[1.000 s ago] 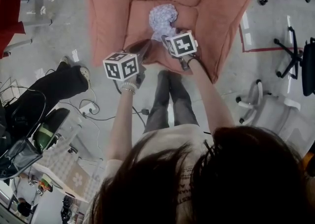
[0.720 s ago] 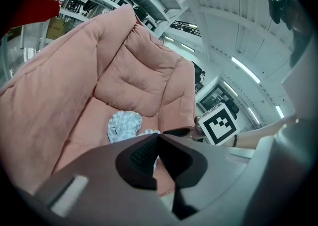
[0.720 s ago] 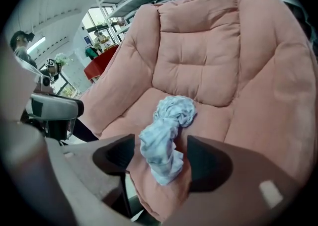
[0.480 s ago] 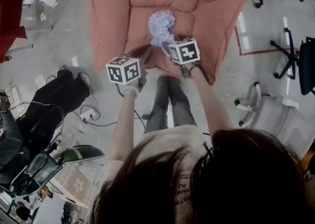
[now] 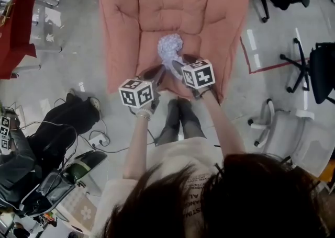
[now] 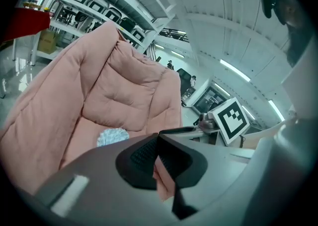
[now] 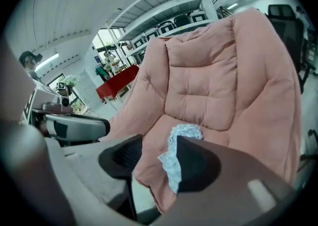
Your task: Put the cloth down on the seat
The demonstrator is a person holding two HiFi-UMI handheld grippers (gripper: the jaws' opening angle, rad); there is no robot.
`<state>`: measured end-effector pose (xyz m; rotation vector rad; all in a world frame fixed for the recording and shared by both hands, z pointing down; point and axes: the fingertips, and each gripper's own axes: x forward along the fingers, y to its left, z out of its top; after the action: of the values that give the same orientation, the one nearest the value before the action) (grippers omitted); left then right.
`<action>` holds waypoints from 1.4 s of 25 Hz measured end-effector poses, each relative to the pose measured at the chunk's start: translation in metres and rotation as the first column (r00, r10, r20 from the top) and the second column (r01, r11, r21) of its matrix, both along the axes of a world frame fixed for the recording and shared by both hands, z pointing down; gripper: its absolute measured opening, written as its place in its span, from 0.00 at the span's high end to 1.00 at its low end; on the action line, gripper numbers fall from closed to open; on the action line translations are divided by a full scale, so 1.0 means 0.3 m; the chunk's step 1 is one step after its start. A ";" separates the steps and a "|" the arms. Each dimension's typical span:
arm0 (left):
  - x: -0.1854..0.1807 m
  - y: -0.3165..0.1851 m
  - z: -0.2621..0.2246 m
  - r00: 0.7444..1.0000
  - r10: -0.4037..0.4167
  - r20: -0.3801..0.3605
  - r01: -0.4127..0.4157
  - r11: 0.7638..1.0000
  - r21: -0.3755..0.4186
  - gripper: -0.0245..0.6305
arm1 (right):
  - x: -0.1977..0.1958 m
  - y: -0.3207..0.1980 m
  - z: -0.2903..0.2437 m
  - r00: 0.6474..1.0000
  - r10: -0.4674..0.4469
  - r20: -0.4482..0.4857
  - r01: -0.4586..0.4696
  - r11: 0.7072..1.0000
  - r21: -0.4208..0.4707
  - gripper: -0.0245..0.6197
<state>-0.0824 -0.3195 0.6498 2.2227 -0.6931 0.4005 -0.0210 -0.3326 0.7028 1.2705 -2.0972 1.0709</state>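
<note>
A crumpled pale lilac cloth point(image 5: 170, 47) lies on the seat of a big pink padded chair point(image 5: 149, 27), with a tail trailing toward the front edge. My right gripper point(image 5: 178, 66) hangs just in front of it, above the seat's front edge. Its jaws have just been closing but still stand apart, and nothing is pinched. In the right gripper view point(image 7: 159, 158) the cloth point(image 7: 182, 138) shows through the gap, down on the seat. My left gripper point(image 5: 158, 72) hovers to the left with its tips together and nothing in them point(image 6: 158, 143). The cloth point(image 6: 112, 136) lies beyond it.
Black office chairs point(image 5: 320, 69) and a white chair point(image 5: 285, 132) stand on the floor at right. A seated person in black point(image 5: 57, 132) is at left, with cables and a power strip point(image 5: 97, 140) nearby. A red thing point(image 5: 15, 33) is at far left.
Both grippers have lifted and drawn back a little from the seat. The cloth stays on the seat, no longer right at the right gripper's tips.
</note>
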 end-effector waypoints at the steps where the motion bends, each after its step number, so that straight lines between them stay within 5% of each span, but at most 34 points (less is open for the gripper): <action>1: 0.004 0.003 -0.025 1.000 0.001 -0.004 -0.001 1.000 0.014 0.98 | 0.001 0.003 -0.031 1.000 -0.003 0.001 0.003 1.000 0.016 0.64; 7: 0.028 0.040 -0.176 0.999 0.038 -0.035 -0.034 0.995 0.093 0.98 | -0.014 0.014 -0.220 1.000 -0.028 -0.001 0.028 0.991 0.129 0.79; 18: 0.032 0.120 -0.410 0.995 0.083 -0.058 -0.065 0.964 0.258 0.98 | -0.043 0.061 -0.520 0.996 -0.083 0.040 0.067 0.951 0.303 0.90; 35: 0.071 0.096 -0.643 0.992 0.090 -0.088 -0.047 0.912 0.407 0.98 | -0.040 0.041 -0.796 0.988 -0.130 0.083 0.078 0.887 0.455 0.96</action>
<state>-0.0611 -0.2908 0.4567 2.6448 -0.6906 0.1804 -0.0329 -0.3204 0.4640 1.3005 -2.5711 0.6358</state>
